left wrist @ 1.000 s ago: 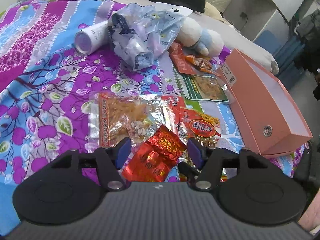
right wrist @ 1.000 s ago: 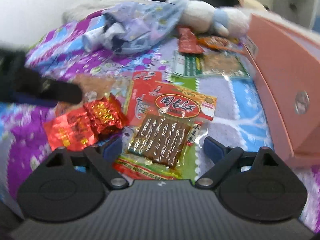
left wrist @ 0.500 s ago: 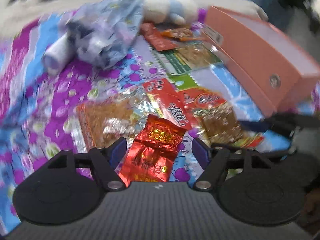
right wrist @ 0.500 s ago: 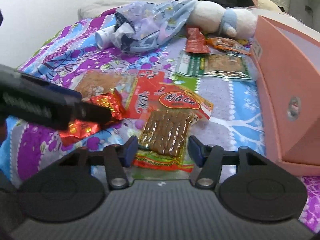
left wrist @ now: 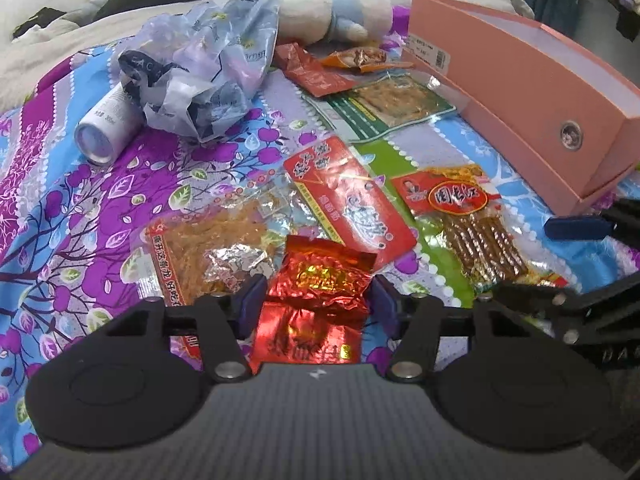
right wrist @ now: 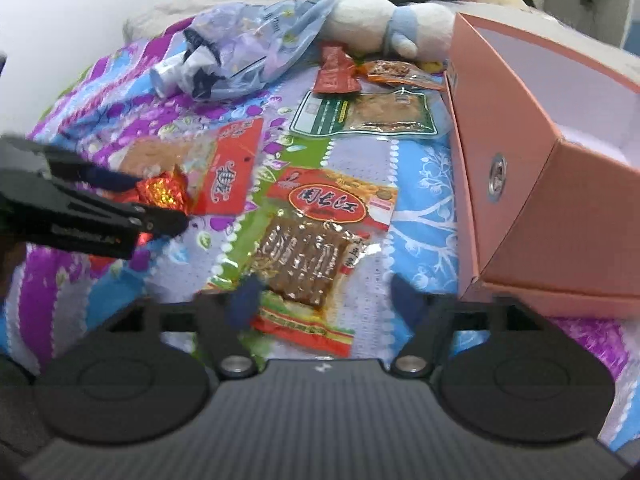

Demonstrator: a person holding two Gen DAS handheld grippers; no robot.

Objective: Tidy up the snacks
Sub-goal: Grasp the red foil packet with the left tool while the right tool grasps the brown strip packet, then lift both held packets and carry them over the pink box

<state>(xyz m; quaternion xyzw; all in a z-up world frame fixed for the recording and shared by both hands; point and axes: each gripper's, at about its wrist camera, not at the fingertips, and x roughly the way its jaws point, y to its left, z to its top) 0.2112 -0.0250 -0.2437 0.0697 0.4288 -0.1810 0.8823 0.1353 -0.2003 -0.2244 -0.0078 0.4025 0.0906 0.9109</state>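
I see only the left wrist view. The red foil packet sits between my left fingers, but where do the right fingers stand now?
Observer: In the right wrist view the right gripper is open. Its fingers are on either side of the near end of the brown strip packet, not clamped.
Operator: Is the pink box open on top?
Observer: Yes. The pink box has no lid on, and the part of its pale inside that shows holds no snack.
Operator: How does my left grip look from the side?
Observer: The left gripper has the red foil packet between its fingers, and crinkled foil sticks out past the tips.
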